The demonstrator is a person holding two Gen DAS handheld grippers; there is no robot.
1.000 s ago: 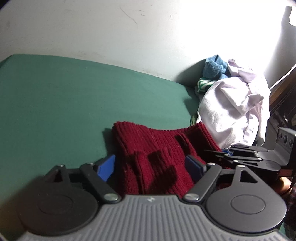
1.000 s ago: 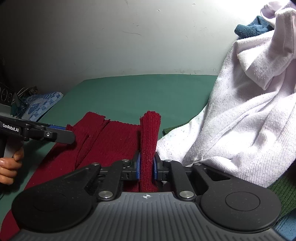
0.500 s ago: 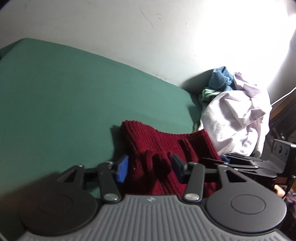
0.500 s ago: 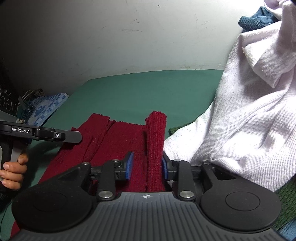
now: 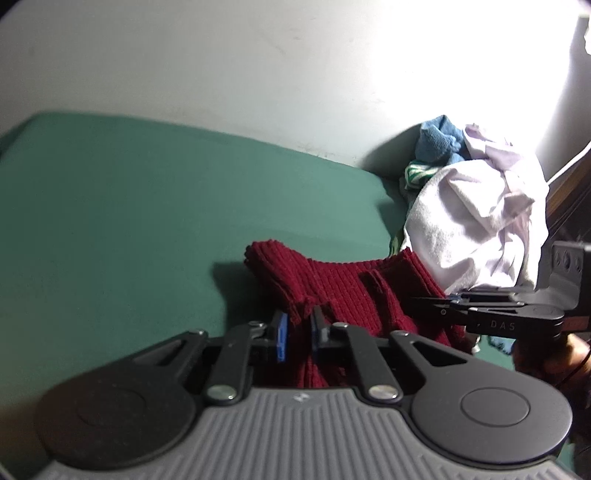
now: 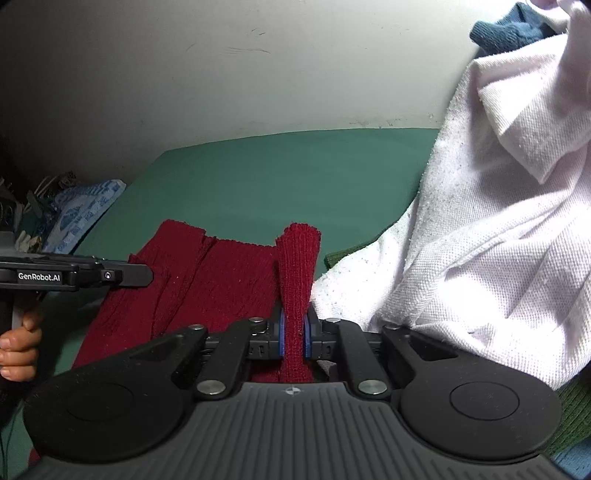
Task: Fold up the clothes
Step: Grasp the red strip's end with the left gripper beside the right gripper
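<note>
A dark red ribbed knit garment (image 5: 343, 284) lies rumpled on the green bed sheet (image 5: 147, 206). My left gripper (image 5: 298, 325) has its jaws closing, and the pads pinch a raised fold at the knit's near left edge. In the right wrist view the same red knit (image 6: 229, 273) spreads ahead. My right gripper (image 6: 294, 328) is also closing, its blue pads pressed on an upright ridge of the knit's right edge. Each gripper shows in the other's view: the right one (image 5: 443, 302) at the right, the left one (image 6: 144, 275) at the left, held by a hand.
A heap of white cloth (image 6: 498, 221) rises just right of the knit, with a blue garment (image 6: 517, 26) on top and dark green knit (image 6: 340, 256) under it. A blue patterned bag (image 6: 81, 206) lies beyond the bed's left edge. A pale wall backs the bed.
The left jaws stood wide astride the knit and have now come together on a fold. The right jaws loosened half a second ago and pinch the upright ridge again.
</note>
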